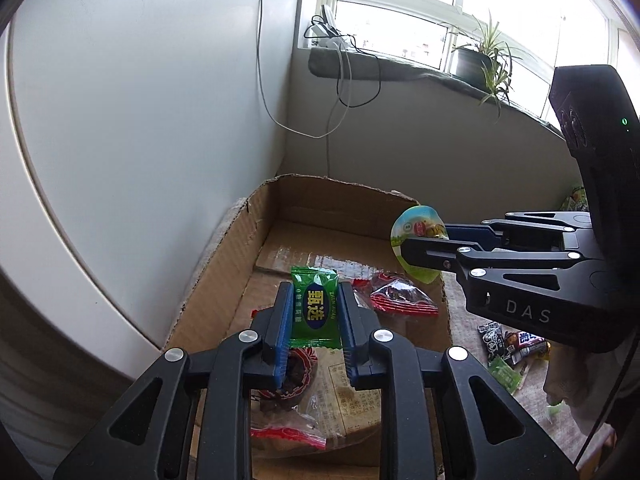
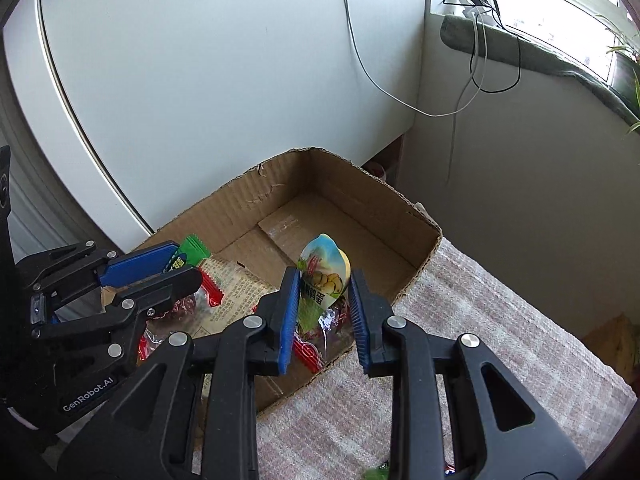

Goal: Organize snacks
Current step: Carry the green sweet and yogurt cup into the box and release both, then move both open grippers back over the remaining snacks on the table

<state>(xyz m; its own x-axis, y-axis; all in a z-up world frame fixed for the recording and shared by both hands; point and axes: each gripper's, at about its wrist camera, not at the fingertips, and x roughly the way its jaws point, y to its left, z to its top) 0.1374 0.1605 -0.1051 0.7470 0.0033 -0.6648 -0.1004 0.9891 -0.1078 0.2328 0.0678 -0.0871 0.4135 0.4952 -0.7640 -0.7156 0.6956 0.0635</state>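
Note:
An open cardboard box (image 1: pixel 340 204) (image 2: pixel 360 196) stands on a woven mat against the wall. My left gripper (image 1: pixel 314 300) is shut on a green snack packet (image 1: pixel 314 308) and holds it above the box; it also shows at the left of the right wrist view (image 2: pixel 176 264). My right gripper (image 2: pixel 325 284) is shut on an egg-shaped pale green and yellow snack pack (image 2: pixel 325 272) over the box's near right wall; it also shows in the left wrist view (image 1: pixel 418 236). Red-edged clear packets (image 1: pixel 400 294) of dark dried fruit lie in the box.
A white appliance (image 1: pixel 120 120) stands left of the box. More snack packets (image 1: pixel 516 344) lie on the mat (image 2: pixel 480 340) to the right. Cables (image 1: pixel 340 80) hang from the window sill, where a potted plant (image 1: pixel 488 56) stands.

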